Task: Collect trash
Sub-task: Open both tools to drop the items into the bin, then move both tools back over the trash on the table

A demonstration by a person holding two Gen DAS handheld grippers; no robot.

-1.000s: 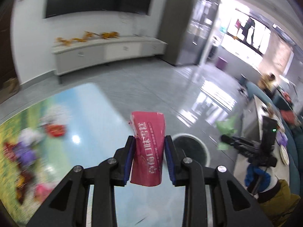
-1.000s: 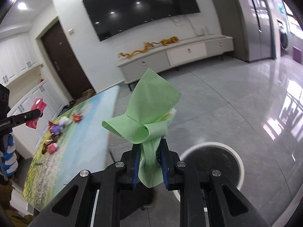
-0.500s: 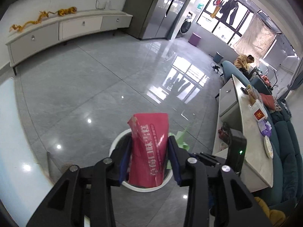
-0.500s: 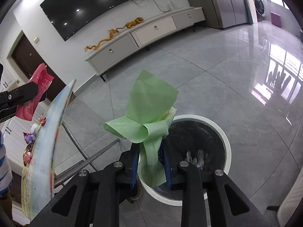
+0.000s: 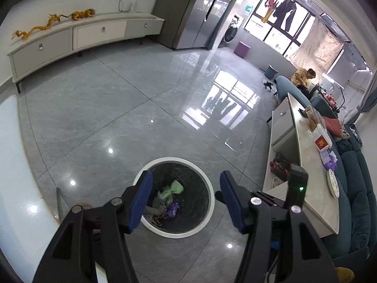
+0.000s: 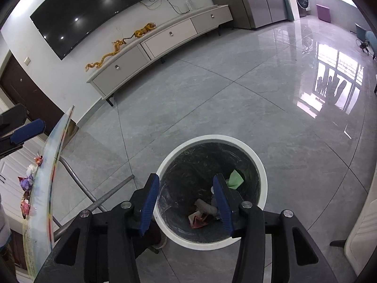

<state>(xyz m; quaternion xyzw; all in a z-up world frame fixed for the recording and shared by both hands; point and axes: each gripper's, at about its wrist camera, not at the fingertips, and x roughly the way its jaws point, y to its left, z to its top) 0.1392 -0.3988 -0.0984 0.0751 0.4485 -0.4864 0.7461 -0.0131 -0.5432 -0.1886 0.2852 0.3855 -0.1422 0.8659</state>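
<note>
Both grippers have let go since half a second ago: the red packet that sat between the left gripper's pads and the green wrapper pinched in the right gripper now lie in the bin.

At the far left of the right wrist view, the desk shows edge-on, with a few small wrappers left on its top. One blue pad of the left gripper pokes in above it, close to the desk edge. A metal desk leg slants down to the grey floor.

The left gripper hangs over the bin with its jaws spread wide and nothing between them. Seen from there, the green wrapper rests on top of the rubbish, with a purple scrap just beside it, lower in the heap.

The right gripper also stands wide apart and bare, directly above the bin, whose white rim rings a black liner. Inside, the red packet lies near the bottom, a grey crumpled piece touching it, and the green wrapper sits against the far side, just past the right pad.

At the right of the left wrist view, the right gripper's body shows a lit green lamp, with a long counter behind it.
</note>
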